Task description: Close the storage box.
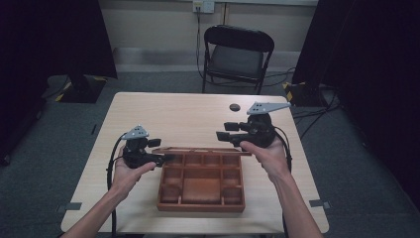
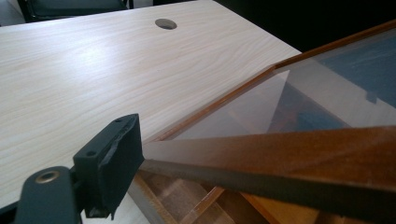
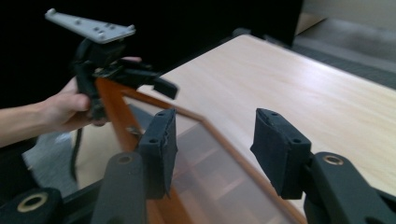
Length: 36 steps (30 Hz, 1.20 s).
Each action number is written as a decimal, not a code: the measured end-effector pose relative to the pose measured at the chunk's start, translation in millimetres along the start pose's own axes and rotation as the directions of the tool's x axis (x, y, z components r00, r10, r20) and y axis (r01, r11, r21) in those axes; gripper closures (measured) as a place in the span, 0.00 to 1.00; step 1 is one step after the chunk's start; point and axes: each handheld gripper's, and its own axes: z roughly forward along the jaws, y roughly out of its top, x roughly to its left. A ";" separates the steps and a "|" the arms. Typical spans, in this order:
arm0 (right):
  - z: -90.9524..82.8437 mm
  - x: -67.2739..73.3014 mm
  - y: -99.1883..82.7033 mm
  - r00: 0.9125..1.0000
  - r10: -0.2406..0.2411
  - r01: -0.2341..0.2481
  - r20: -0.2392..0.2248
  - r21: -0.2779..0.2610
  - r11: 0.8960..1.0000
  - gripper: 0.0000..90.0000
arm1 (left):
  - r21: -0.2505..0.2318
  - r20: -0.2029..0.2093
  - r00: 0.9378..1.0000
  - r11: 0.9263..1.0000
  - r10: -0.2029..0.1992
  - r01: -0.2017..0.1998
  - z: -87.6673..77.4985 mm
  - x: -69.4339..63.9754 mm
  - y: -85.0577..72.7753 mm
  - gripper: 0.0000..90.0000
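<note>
- Lid [image 1: 198, 150] of wooden tray [image 1: 201, 204]: left gripper [image 1: 166, 158] clamps its frame corner; keep that pinch steady.
- Right gripper [image 1: 221, 131], jaws apart and empty, should regrasp the nearer edge.

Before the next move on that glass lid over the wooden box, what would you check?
1. Left gripper clamped on the lid's wooden frame: ok, its pad presses the frame's corner.
2. Right gripper gripping the lid: not ok, jaws stand apart with nothing touching the pads.
3. Lid lifted off the wooden box: ok, it is raised and tilted.
4. Compartments free of loose items: ok.
5. Bare table beyond the box for setting the lid down: ok.
</note>
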 end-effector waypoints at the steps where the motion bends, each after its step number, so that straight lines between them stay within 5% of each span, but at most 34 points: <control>1: 3.0 3.7 0.7 1.000 -0.008 0.008 -0.012 0.015 1.000 0.57 | 0.003 0.002 1.000 1.000 0.005 -0.005 0.5 -0.8 -0.2 0.17; 13: 28.1 17.2 -1.3 0.987 -0.004 0.028 -0.161 0.148 0.989 0.81 | 0.008 0.000 1.000 1.000 0.025 -0.025 2.5 -7.0 -6.8 0.18; 23: 43.9 28.1 -1.8 0.980 -0.008 0.050 -0.200 0.209 0.977 0.88 | 0.010 -0.013 0.999 0.999 0.042 -0.042 1.0 -9.1 -10.1 0.18; 36: 50.4 24.2 -6.9 0.972 0.065 -0.002 -0.225 0.269 0.963 0.86 | 0.027 -0.018 0.999 0.999 0.041 -0.040 1.2 -9.8 -13.8 0.18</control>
